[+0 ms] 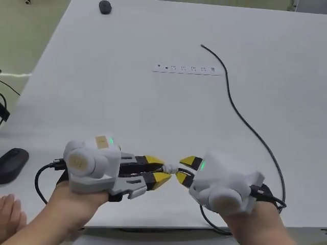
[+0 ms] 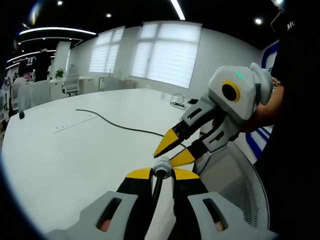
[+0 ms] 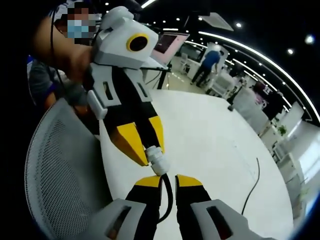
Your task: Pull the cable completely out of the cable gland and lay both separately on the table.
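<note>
A small white cable gland (image 1: 171,168) hangs just above the table's front edge between two facing grippers. My left gripper (image 1: 159,169) comes from the left, its yellow tips shut on the gland (image 2: 161,168). A thin black cable (image 3: 168,196) leaves the gland (image 3: 156,158) and runs back between the jaws of my right gripper (image 3: 169,181), which is shut on it. In the left gripper view the right gripper (image 2: 167,155) points in from the right, its tips close to the gland. A dark strand also runs down between the left jaws.
A white power strip (image 1: 186,69) lies mid-table, and a long black cord (image 1: 245,120) trails from it to the front right edge. A mouse (image 1: 104,6) sits far back; a black object (image 1: 11,164) is at the left. A grey mesh chair (image 3: 60,165) stands below.
</note>
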A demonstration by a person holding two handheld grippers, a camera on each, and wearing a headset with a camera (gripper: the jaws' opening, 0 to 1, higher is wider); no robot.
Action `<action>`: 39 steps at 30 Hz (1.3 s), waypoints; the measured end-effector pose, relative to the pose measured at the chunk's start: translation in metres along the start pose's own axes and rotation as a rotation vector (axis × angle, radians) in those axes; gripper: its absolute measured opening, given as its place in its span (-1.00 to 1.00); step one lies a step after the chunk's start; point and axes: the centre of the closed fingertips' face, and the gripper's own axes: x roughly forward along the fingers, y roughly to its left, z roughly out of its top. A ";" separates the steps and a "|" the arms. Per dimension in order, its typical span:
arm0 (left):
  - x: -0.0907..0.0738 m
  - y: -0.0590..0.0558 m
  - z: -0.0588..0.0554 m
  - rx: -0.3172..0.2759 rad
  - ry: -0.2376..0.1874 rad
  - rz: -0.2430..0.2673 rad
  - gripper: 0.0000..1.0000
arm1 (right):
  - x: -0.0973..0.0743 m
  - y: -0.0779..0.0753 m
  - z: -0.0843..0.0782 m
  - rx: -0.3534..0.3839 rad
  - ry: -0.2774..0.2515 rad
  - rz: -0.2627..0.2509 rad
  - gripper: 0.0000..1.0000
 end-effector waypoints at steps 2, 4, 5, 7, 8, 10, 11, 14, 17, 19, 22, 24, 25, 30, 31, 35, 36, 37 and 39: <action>0.001 0.000 0.001 0.003 -0.001 -0.001 -0.70 | 0.001 0.002 -0.001 -0.014 0.000 0.006 -0.97; 0.001 0.001 0.001 0.005 0.002 -0.001 -0.70 | 0.000 0.001 -0.001 -0.029 -0.004 0.004 -0.99; 0.001 0.001 0.001 0.005 0.003 -0.001 -0.70 | 0.000 0.001 -0.002 -0.024 -0.005 0.005 -1.00; 0.002 0.000 0.001 0.005 0.001 -0.001 -0.70 | 0.000 -0.001 -0.003 0.012 -0.017 0.004 -1.00; 0.003 0.000 0.002 0.006 -0.002 0.000 -0.70 | 0.000 -0.002 -0.003 0.033 -0.022 0.002 -1.00; 0.003 0.000 0.003 0.005 -0.002 0.001 -0.70 | 0.000 -0.002 -0.004 0.056 -0.021 0.006 -1.00; 0.004 0.000 0.003 0.006 -0.004 0.002 -0.70 | 0.000 -0.004 -0.004 0.077 -0.024 -0.003 -1.00; 0.005 0.000 0.003 0.009 -0.001 0.002 -0.70 | 0.001 -0.003 -0.007 0.129 -0.019 -0.002 -1.00; 0.005 0.000 0.004 0.009 -0.003 0.004 -0.70 | 0.001 -0.004 -0.013 0.155 -0.008 -0.009 -1.00; 0.004 0.001 0.004 0.006 -0.004 0.005 -0.70 | 0.000 -0.006 -0.018 0.192 -0.006 -0.012 -1.00; 0.003 0.000 0.004 0.005 -0.007 0.006 -0.70 | -0.001 -0.008 -0.027 0.244 -0.001 -0.012 -1.00; 0.003 -0.001 0.005 0.008 -0.007 0.005 -0.70 | -0.002 -0.009 -0.030 0.293 -0.003 -0.014 -1.00; 0.003 -0.001 0.005 0.008 -0.007 0.005 -0.70 | -0.001 -0.009 -0.034 0.329 0.000 -0.013 -1.00; 0.002 -0.001 0.006 0.011 -0.011 0.008 -0.70 | -0.001 -0.012 -0.043 0.441 -0.008 -0.017 -1.00; 0.002 -0.001 0.007 0.012 -0.013 0.009 -0.70 | 0.000 -0.013 -0.046 0.462 -0.007 -0.019 -1.00; 0.001 -0.002 0.009 0.009 -0.021 0.011 -0.70 | -0.001 -0.015 -0.058 0.580 -0.004 -0.020 -1.00; 0.001 -0.002 0.010 0.009 -0.021 0.011 -0.70 | -0.001 -0.016 -0.060 0.594 -0.005 -0.022 -1.00; 0.001 -0.003 0.010 0.010 -0.023 0.010 -0.70 | -0.001 -0.016 -0.063 0.606 -0.004 -0.026 -1.00; 0.001 -0.004 0.009 0.011 -0.022 0.009 -0.70 | -0.001 -0.015 -0.069 0.643 0.000 -0.021 -1.00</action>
